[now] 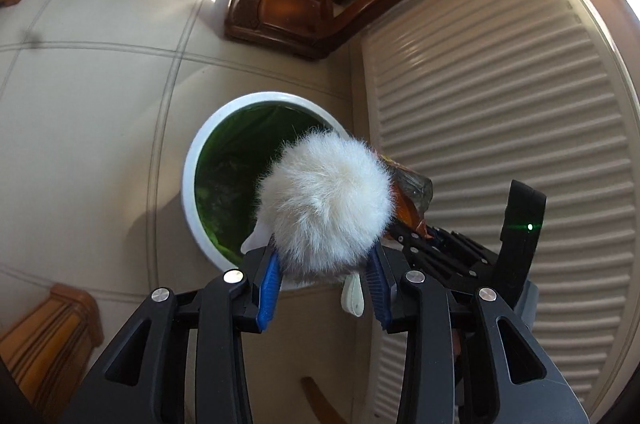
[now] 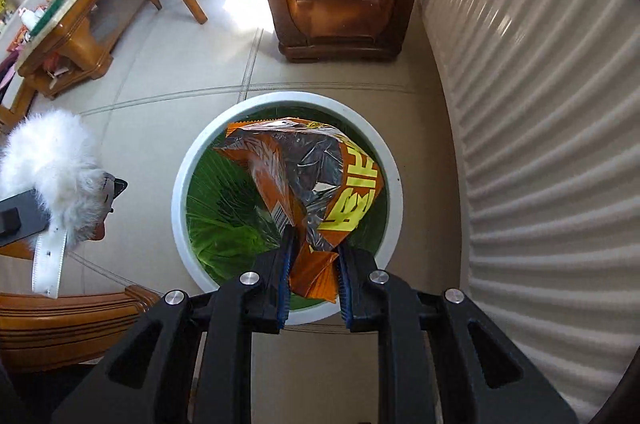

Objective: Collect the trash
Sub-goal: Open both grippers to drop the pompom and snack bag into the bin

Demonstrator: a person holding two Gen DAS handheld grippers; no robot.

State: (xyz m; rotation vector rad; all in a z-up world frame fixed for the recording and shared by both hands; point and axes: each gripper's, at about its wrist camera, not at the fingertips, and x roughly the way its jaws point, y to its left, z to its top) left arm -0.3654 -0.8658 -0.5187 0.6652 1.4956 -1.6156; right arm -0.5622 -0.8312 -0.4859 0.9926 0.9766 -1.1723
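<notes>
Over the bin in the left wrist view, the left gripper (image 1: 326, 278) has its blue pads pressed into a white fluffy pom-pom (image 1: 326, 201), jaws clamped on its base, with a white strap (image 1: 352, 298) dangling below between the fingers. It hangs above the near rim of the white trash bin (image 1: 192, 179), not quite centred over the mouth, so I'd judge it is waiting its turn to drop. Inside the bin you can see the green liner bag (image 1: 228, 163); any contents are too dark to make out from here. Off to the right, the edge of an orange snack wrapper (image 1: 408, 199) pokes out from behind the fluff, with the other tool's black body just beside it, against the white louvred shutter (image 1: 500, 103). Switching to the right wrist view: the right gripper (image 2: 314, 264) is pinching the crumpled orange-and-silver wrapper (image 2: 312, 175) by its lower corner, jaws narrow on the foil, and the wrapper hangs squarely over the bin's mouth (image 2: 288, 99), which looks like the reason for that straight-down hold: let go and it falls in. Green liner (image 2: 224, 207) shows around it, and I can't spot other rubbish inside. The pom-pom (image 2: 56, 159) sits off to the left, outside the rim, over the tiled floor (image 2: 160, 71).
</notes>
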